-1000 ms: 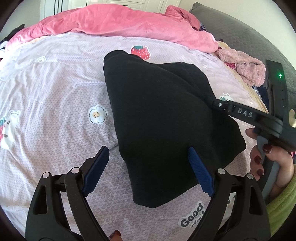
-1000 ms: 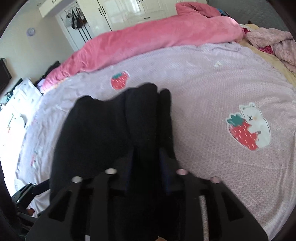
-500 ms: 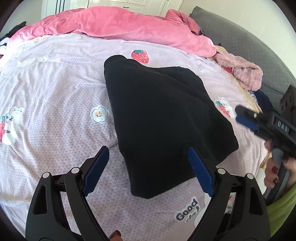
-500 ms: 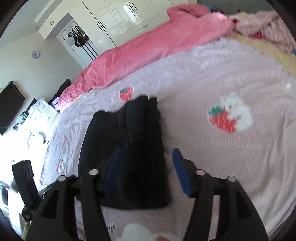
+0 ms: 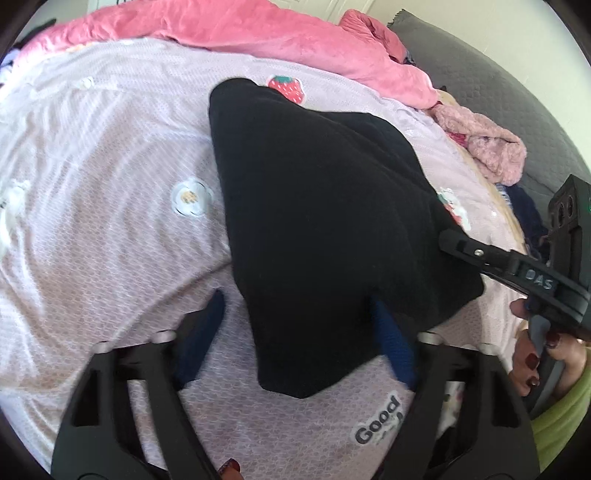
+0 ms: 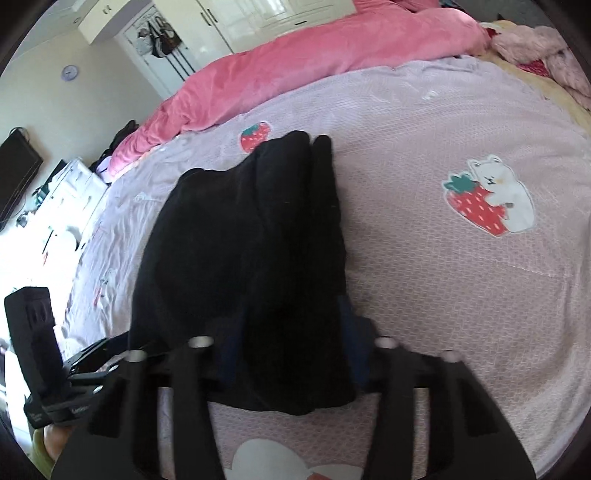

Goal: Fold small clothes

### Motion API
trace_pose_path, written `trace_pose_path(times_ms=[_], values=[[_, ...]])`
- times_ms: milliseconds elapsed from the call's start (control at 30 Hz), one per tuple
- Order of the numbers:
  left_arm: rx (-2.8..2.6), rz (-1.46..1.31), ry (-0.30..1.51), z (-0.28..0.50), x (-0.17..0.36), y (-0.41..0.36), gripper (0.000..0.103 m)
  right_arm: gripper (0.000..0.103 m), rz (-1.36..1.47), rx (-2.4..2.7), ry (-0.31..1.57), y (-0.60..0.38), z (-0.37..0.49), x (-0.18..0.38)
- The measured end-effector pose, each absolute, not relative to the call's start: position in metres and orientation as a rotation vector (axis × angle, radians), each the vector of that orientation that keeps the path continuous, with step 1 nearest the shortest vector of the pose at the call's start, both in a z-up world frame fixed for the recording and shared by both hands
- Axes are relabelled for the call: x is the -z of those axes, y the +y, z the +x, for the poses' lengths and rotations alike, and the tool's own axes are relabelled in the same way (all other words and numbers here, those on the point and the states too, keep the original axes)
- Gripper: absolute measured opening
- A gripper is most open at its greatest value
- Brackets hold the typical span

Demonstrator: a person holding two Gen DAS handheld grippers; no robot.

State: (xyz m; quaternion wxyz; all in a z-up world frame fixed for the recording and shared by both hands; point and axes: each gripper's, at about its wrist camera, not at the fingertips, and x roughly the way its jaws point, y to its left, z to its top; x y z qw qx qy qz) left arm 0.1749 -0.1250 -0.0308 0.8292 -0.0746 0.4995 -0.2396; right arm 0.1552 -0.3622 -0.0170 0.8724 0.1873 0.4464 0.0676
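Note:
A black garment lies folded on the lilac bed sheet. My left gripper sits at its near corner. The jaws are closing with that corner between them; the left pad is still apart from the cloth. In the right wrist view my right gripper is closing on the near end of the garment, both pads against a thick fold of it. The right gripper also shows at the garment's right edge in the left wrist view. A hand holds its handle.
A pink duvet is bunched along the far side of the bed. A fluffy pink garment lies at the far right by a grey headboard. White wardrobes and a dark screen stand beyond the bed.
The right gripper let go of the garment and pulled back, then returned and closed on its near end again. The left jaws have narrowed around the near corner. The garment has barely shifted.

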Motion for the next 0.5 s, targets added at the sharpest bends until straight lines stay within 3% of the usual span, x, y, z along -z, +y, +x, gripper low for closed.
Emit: trace_pose_path(times_ms=[167, 267, 500], values=[[0.521, -0.19, 1.063, 0.172, 0.027, -0.118, 0.037, 0.021, 0.427, -0.245, 0.855, -0.352, 0.148, 0.002], [0.526, -0.218, 1.068, 0.171, 0.024, -0.109, 0.036, 0.021, 0.402, -0.254, 0.813, -0.351, 0.144, -0.009], [0.522, -0.116, 1.058, 0.165, 0.023, -0.128, 0.04, 0.021, 0.423, -0.164, 0.938, -0.371, 0.152, 0.015]])
